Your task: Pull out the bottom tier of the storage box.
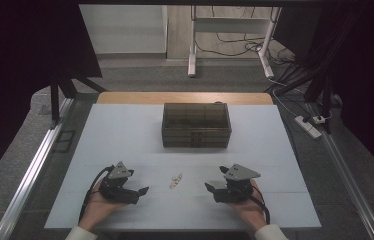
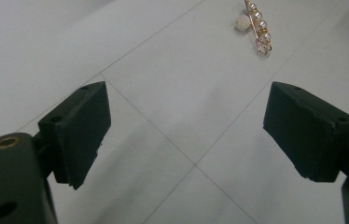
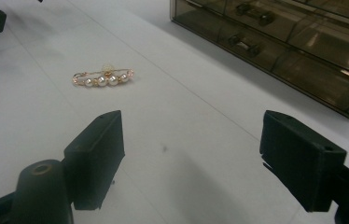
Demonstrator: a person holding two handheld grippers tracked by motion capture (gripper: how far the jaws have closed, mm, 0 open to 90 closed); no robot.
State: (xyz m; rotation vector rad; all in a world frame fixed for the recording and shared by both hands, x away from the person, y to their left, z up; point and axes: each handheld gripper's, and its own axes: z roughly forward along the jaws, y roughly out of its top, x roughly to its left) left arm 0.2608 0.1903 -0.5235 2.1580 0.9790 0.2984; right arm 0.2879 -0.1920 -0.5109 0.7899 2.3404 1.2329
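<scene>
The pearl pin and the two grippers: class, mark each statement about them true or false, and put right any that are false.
1. The pearl pin lies on the white table between the left gripper and the right gripper. True.
2. The left gripper is shut on the pin. False: its jaws stand wide apart, and the pin lies on the table ahead of them, untouched.
3. The smoky drawer box stands farther from the person than the pin. True.
4. One drawer of the box is pulled out. False: all drawer fronts sit flush.
5. The right gripper's jaws stand open. True.
</scene>
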